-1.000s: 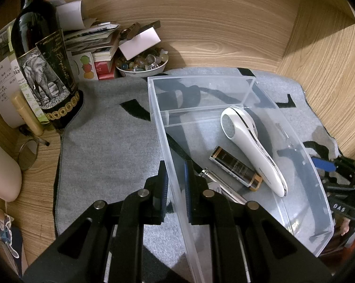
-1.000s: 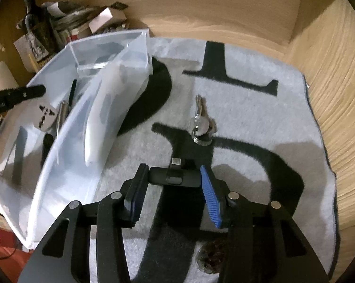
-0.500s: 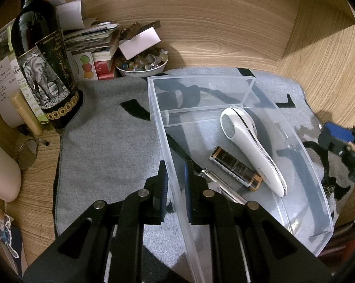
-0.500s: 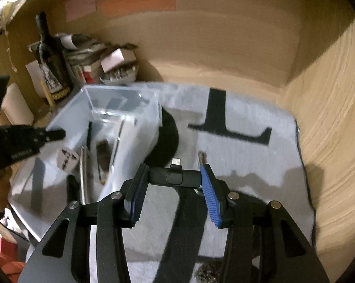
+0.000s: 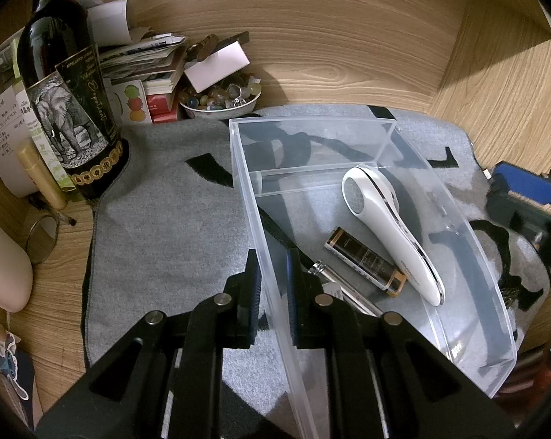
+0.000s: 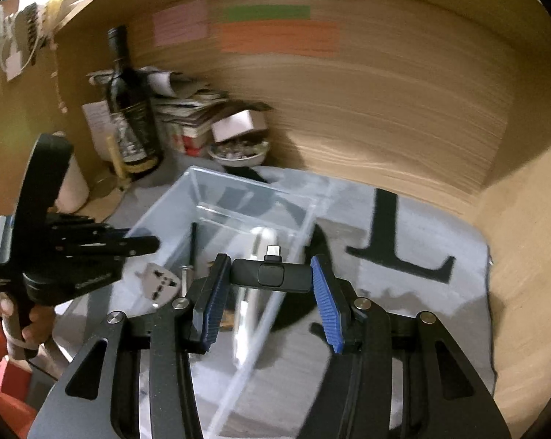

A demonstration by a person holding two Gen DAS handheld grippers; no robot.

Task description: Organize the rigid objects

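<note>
Gripping a black adapter (image 6: pixel 271 275) crosswise at lower centre, right gripper (image 6: pixel 271 292) above clear bin (image 6: pixel 238 197), left gripper (image 5: pixel 271 285) clamped on bin's near wall.

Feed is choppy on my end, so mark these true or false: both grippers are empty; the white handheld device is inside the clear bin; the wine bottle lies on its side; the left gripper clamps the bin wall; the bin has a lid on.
1. Both grippers are empty: false. The right gripper holds a small black device with a USB-C plug.
2. The white handheld device is inside the clear bin: true.
3. The wine bottle lies on its side: false. It stands upright.
4. The left gripper clamps the bin wall: true.
5. The bin has a lid on: false. It is open-topped.
</note>
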